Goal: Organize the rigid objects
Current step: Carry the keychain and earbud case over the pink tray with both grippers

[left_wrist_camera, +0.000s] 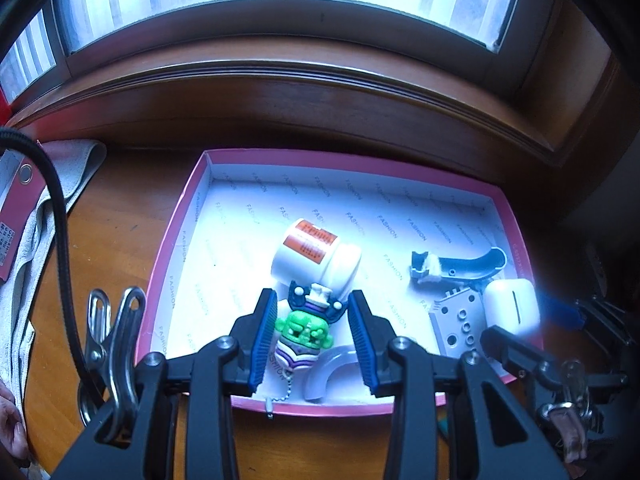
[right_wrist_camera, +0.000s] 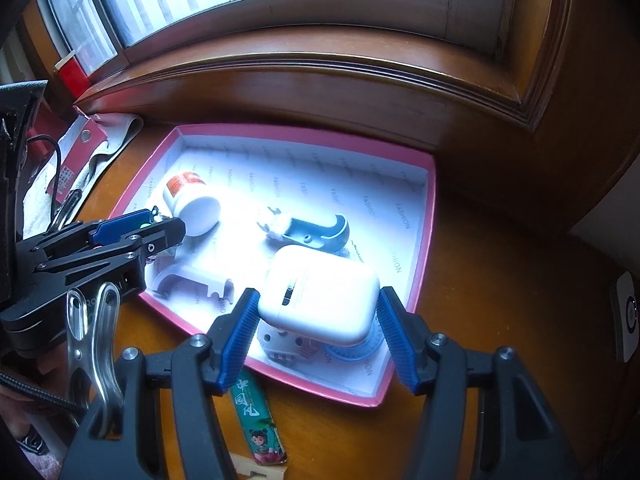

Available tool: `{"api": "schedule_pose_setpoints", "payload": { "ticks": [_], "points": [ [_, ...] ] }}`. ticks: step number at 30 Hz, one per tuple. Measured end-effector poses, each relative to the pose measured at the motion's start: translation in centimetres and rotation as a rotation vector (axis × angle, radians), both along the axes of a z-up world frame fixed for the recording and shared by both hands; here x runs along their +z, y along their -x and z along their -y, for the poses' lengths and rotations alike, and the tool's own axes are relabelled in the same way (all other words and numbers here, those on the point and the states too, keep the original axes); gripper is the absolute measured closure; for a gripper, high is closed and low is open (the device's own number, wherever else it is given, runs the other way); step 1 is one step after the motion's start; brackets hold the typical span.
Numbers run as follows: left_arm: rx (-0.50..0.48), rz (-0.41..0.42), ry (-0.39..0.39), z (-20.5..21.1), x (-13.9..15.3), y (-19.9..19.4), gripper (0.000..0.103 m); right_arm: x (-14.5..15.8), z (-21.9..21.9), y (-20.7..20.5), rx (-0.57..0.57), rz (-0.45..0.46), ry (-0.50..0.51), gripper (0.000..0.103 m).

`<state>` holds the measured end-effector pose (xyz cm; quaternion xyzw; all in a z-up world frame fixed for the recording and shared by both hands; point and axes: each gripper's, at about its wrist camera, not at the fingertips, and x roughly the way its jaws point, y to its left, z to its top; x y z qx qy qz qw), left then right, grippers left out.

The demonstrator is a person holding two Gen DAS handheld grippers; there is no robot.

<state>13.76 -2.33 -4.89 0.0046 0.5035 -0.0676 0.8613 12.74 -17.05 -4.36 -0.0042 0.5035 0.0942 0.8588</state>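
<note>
The left gripper [left_wrist_camera: 312, 330] was made of black plastic, and each link arm ended in a round silver screw head. Its fingers [left_wrist_camera: 263, 340] had blue ribbed pads on the inner faces. A shiny metal spring clip [left_wrist_camera: 116, 344] was fixed at its left side, and a black braided cable [left_wrist_camera: 60, 216] curved past it. The right gripper [right_wrist_camera: 319, 334] had the same build: black arms, silver screws, blue ribbed fingers [right_wrist_camera: 237, 340] and a similar metal clip [right_wrist_camera: 94, 340].
</note>
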Motion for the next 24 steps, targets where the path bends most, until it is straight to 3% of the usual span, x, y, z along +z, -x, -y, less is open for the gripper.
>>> {"api": "schedule_pose_setpoints", "payload": {
  "ticks": [18, 24],
  "points": [
    [-0.006, -0.008, 0.019, -0.3, -0.1, 0.0, 0.064, -0.5, -0.2, -1.1, 0.004, -0.009, 0.015, 0.042],
    [0.006, -0.025, 0.012, -0.3, -0.4, -0.4, 0.058, -0.7, -0.3, -1.3, 0.008, -0.012, 0.017, 0.042]
  ]
}}
